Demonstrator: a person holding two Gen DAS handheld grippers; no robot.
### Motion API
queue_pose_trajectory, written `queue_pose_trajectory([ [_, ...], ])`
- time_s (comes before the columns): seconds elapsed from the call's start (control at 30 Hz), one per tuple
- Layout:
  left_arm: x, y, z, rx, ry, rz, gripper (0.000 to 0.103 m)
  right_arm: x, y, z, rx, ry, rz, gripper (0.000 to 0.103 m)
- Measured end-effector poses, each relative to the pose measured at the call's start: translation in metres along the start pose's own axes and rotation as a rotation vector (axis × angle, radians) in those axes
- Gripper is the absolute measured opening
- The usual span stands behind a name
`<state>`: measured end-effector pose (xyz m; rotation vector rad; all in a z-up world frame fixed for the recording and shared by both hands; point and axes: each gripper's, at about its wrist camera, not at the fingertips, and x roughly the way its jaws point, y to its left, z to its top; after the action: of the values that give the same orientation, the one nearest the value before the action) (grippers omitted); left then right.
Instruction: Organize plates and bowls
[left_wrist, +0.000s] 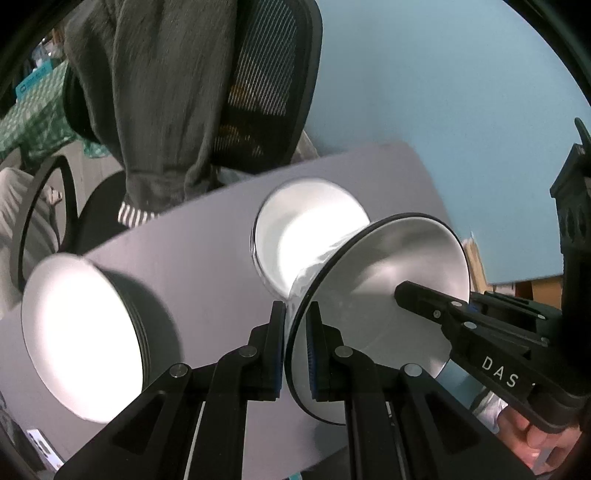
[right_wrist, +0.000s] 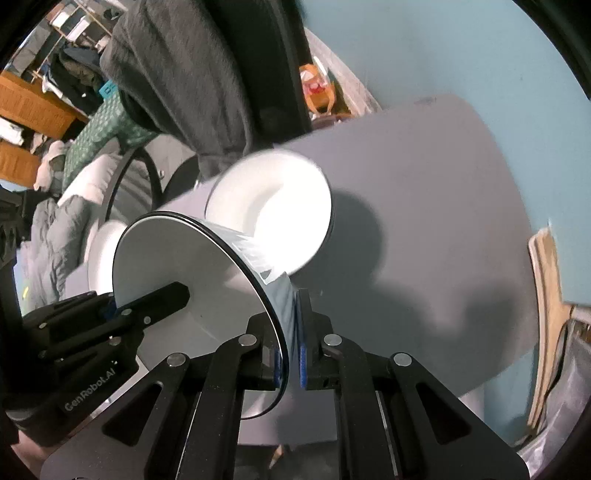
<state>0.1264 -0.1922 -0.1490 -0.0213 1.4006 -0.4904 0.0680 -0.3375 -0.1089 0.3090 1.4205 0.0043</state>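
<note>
Both claws clamped one bowl (left_wrist: 388, 280): left claw (left_wrist: 297, 325) pinching its near rim, right claw (right_wrist: 291, 332) the opposite rim, bowl held above the counter (left_wrist: 207, 236). Plate stack (left_wrist: 81, 332) sat left, white bowl (left_wrist: 306, 225) directly behind. Step looked like mid-carry; next move probably needs centring over the white bowl, level descent, then both releasing together.

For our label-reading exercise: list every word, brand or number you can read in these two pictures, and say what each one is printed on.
"DAS": on the right gripper, seen from the left wrist.
"GenRobot.AI": on the left gripper, seen from the right wrist.
Teal box: white mark, too small to read.
</note>
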Motion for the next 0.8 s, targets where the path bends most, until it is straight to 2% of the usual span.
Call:
queue_pose_trajectory([
  [0.13,0.011,0.002,0.023,0.002,-0.002,0.015,0.009,0.007,-0.001,0.017,0.011,-0.001,-0.005,0.007],
  [0.3,0.032,0.005,0.04,0.002,0.033,0.05,0.009,0.021,-0.007,0.034,0.029,0.023,-0.019,0.007],
  [0.57,0.049,0.01,0.046,0.0,0.077,0.083,0.009,0.036,-0.017,0.043,0.038,0.063,-0.034,0.007],
  [0.8,0.054,0.01,0.049,-0.015,0.096,0.067,0.009,0.041,-0.022,0.046,0.036,0.078,-0.046,0.008],
])
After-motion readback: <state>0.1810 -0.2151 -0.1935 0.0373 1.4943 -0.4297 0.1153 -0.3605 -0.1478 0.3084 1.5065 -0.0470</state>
